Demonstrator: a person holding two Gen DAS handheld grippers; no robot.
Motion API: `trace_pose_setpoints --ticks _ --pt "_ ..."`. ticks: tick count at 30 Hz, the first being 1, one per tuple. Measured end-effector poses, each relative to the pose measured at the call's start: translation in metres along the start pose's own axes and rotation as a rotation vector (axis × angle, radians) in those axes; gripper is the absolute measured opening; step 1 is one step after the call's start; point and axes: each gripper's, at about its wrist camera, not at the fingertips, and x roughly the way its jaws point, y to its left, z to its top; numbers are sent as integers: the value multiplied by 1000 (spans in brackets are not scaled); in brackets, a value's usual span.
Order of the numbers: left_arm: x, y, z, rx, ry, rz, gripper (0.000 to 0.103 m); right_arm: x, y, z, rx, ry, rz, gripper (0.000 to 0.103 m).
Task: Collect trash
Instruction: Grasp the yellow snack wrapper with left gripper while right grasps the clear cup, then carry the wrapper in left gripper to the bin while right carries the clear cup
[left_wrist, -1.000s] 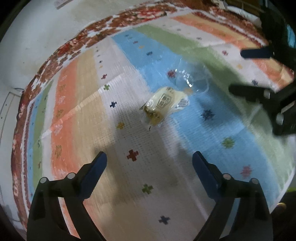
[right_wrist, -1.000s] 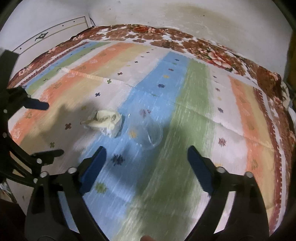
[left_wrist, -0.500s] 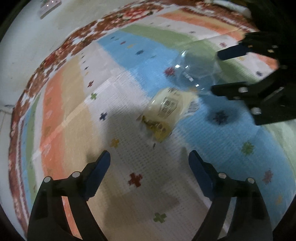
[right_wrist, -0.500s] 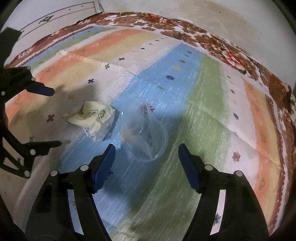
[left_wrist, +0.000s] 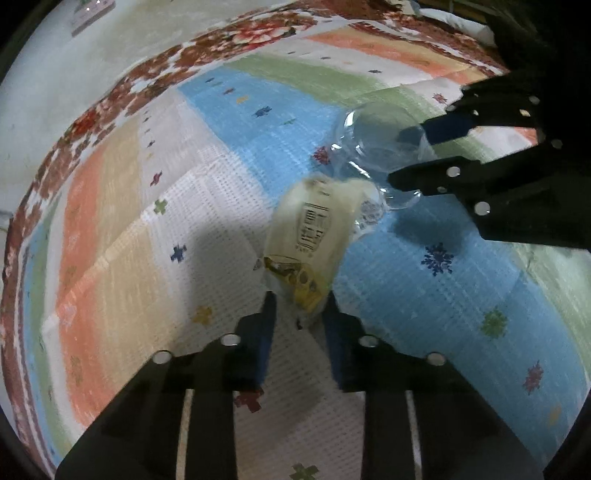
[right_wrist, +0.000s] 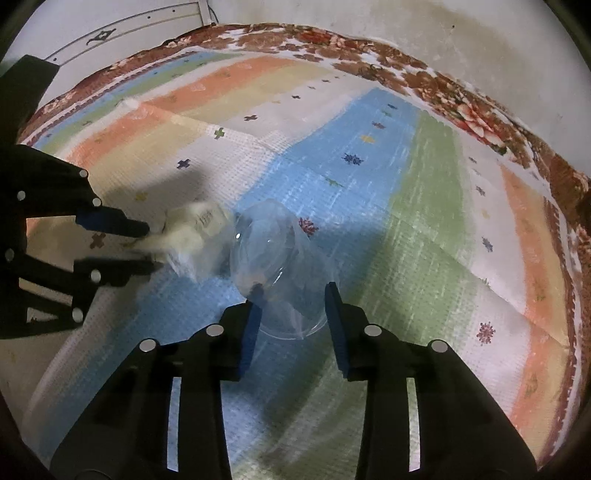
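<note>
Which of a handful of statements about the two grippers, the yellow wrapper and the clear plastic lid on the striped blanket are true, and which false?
1. The left gripper has closed on the crumpled pale yellow plastic wrapper. True.
2. The right gripper is around the yellow wrapper. False: its fingers, which have just been closing, straddle the clear round plastic lid.
3. The wrapper and lid lie far apart. False: they are side by side.
4. Both lie on a striped blanket with small cross motifs. True.
5. The lid is opaque white. False: it is see-through.
</note>
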Motion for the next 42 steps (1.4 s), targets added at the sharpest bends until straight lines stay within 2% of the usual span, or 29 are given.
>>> trace_pose_setpoints --ticks 3,5,12,17,24,28,33,42 --pt "-3 1 -1 -15 8 -14 14 -4 0 -1 19 -8 -2 27" --pt "-6 2 -1 -21 5 -14 14 -9 1 -1 22 -16 -11 21" --pt "-29 10 -3 -131 1 -50 13 -30 -2 -7 89 -21 -3 20" --pt "-56 14 -3 -194 20 -3 13 -52 -8 -9 153 -22 8 20" --pt "-87 8 2 -290 16 -66 13 -85 -7 -13 183 -16 -11 20" --pt "-94 -5 -5 -292 41 -73 13 -107 -3 -16 202 -25 -20 20" --pt "-109 -12 -20 -370 47 -126 13 -132 -1 -32 259 -25 -29 20" --pt "-139 -31 -39 -416 25 -173 13 -184 7 -63 314 -43 -12 20"
